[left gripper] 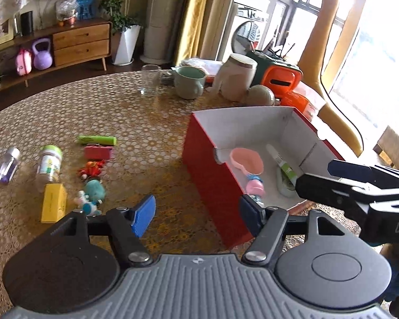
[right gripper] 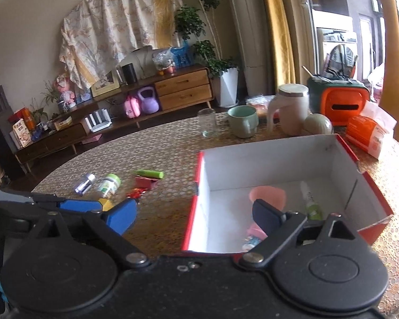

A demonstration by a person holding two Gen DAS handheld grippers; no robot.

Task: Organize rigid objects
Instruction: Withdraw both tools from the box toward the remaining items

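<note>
The red box [left gripper: 215, 164] stands open on the patterned table [left gripper: 135, 111], and much of its floor is hidden: in the right wrist view the right gripper [right gripper: 196, 218] covers the near corner, one finger [right gripper: 266, 215] hanging over the inside and the other outside the box's left wall, so only scraps of a pink and blue toy [left gripper: 255, 186] show beneath it. Inside the box lie a pink heart-shaped piece [left gripper: 246, 159], that small toy nearer the front wall, and a white and green tube [left gripper: 282, 164] along the right wall; its label is too blurred to read. The right gripper's fingers are spread wide with nothing between them. The left gripper [left gripper: 196, 212], at the box's near left corner, also stands apart and empty. Left of the box, loose on the table, lie a green marker [left gripper: 97, 140], a pink block [left gripper: 98, 152], a yellow box [left gripper: 53, 202], two bottles [left gripper: 49, 166] and small figures [left gripper: 94, 188].
</note>
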